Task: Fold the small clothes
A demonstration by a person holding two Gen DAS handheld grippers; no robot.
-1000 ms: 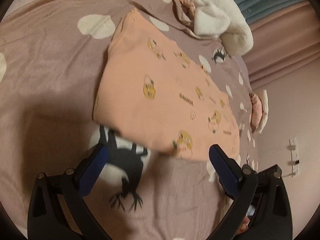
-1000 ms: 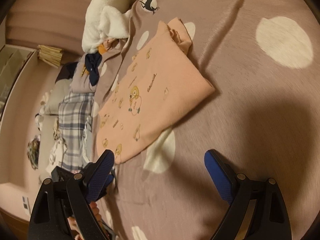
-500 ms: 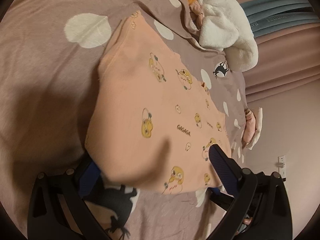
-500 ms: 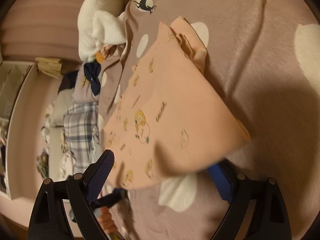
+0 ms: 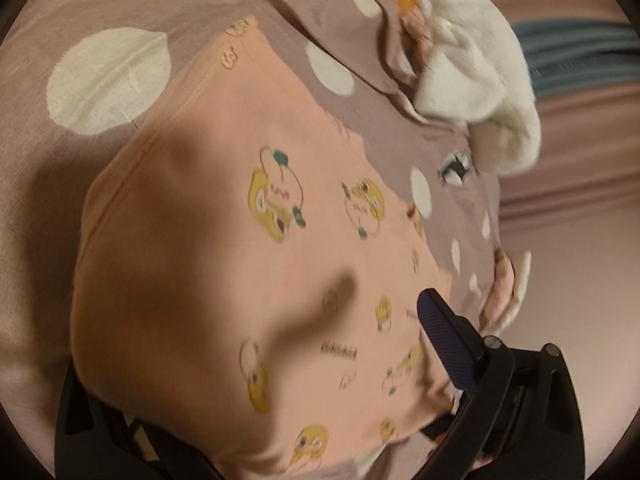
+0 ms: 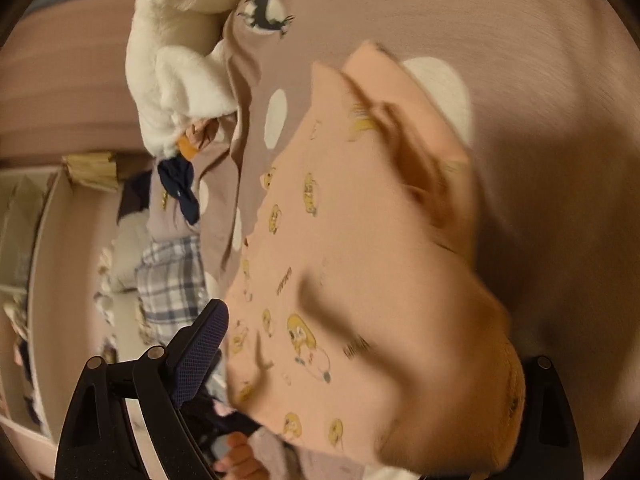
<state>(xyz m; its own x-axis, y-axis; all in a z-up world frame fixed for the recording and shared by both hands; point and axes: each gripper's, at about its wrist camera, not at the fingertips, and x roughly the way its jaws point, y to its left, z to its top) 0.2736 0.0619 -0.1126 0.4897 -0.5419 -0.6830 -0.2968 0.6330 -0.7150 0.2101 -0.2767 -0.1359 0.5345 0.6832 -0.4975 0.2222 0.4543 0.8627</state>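
Peach garment lies on the bedspread between both grippers' wide-open, empty jaws.

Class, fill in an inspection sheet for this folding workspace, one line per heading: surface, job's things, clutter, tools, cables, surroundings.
Surface: mauve bedspread with cream spots and a black animal print, lying fairly flat.
Job's things: peach printed garment, folded, lying on the bedspread; its near edge reaches between both tools' fingers.
Clutter: white fluffy blanket bunched at the far edge; navy cloth and plaid cloth beside the bed.
Tools: left tool and right tool both open, each straddling the garment's near edge; one finger of each is hidden by the fabric.
Cables: nothing seen.
Surroundings: pink curtain; pale shelving.
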